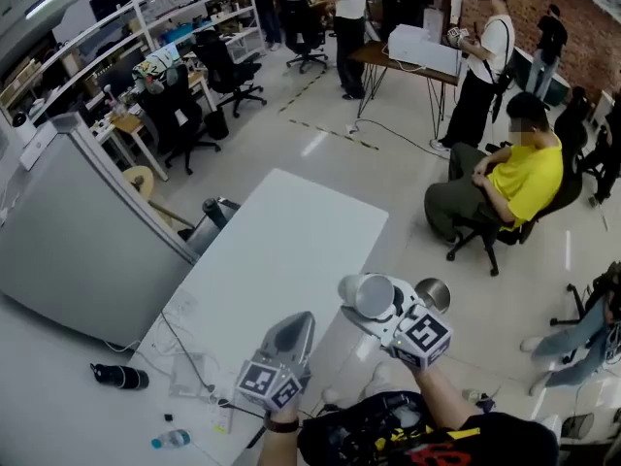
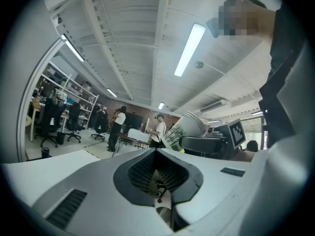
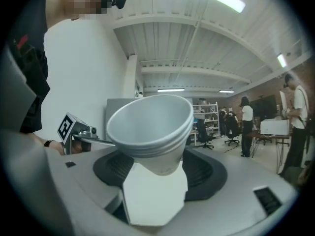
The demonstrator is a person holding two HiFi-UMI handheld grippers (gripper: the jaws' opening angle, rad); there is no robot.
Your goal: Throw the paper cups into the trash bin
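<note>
Paper cups [image 1: 373, 293], nested one inside another, are pinched near their base by the right gripper [image 1: 374, 309], which holds them over the right edge of the table, just left of the trash bin. The white table [image 1: 281, 246] is the largest thing: it runs away from the person, and a tall grey cabinet [image 1: 68, 241] stands along its left side. A person in a yellow shirt [image 1: 524, 178] sits on an office chair well beyond the table, on the right. The trash bin [image 1: 434, 294] is round, of shiny metal, and it stands on the floor close to the table's right edge. The left gripper [image 1: 299, 323] is near the table's close end, left of the right gripper and apart from it; its jaws are pressed together and nothing is between them. In the right gripper view the jaws stand wide, with the narrow bottom part of the cups [image 3: 152, 127] between them, and the open mouth tilts toward the camera with several rims visible one under the other. In the left gripper view the cups [image 2: 186, 129] show a green print on the side. A black bottle [image 1: 121, 377] lies left of the table's near end, and a small clear plastic bottle [image 1: 170, 440] lies nearer to the person.
</note>
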